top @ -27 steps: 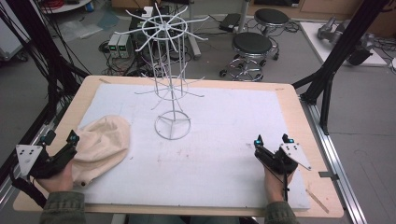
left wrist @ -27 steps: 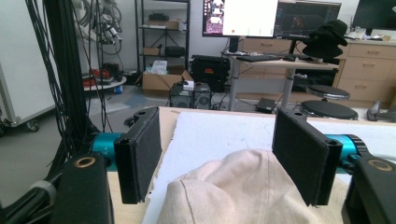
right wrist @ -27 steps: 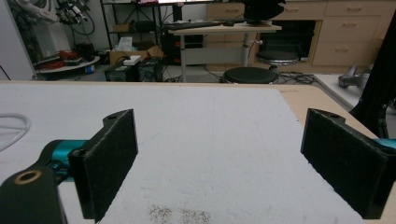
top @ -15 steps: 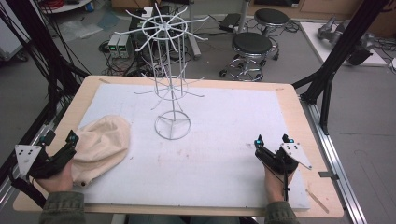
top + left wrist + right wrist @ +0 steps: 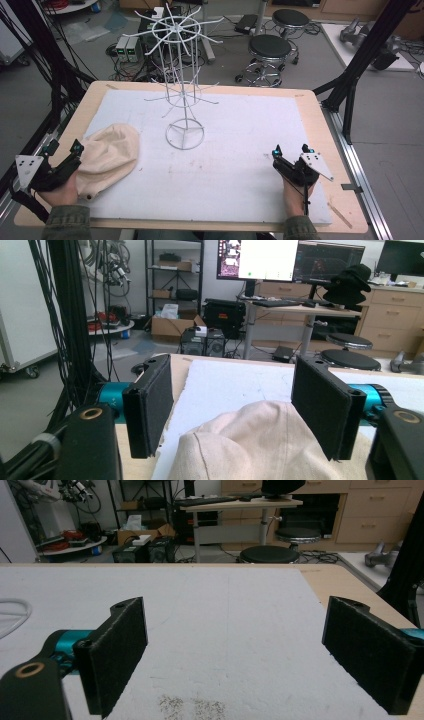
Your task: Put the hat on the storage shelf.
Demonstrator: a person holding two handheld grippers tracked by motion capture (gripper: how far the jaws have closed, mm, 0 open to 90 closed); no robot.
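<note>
Beige cloth cap (image 5: pixel 107 157) lying directly ahead of the left hand-held gripper (image 5: pixel 62 148), crown bulging up between its wide-apart, unclamped jaws, far across the worktop (image 5: pixel 240 150) from the right hand-held gripper (image 5: pixel 291 149), likewise spread and empty.

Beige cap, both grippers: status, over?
Left gripper open, jaws astride beige cap, not clamped. Right gripper open, empty, resting on mat. White wire rack upright mid-table, path unobstructed.

The cap (image 5: pixel 109 156) lies on the table's (image 5: pixel 310 107) left side — the wire rack (image 5: pixel 182 90) stands behind it, mid-table.
</note>
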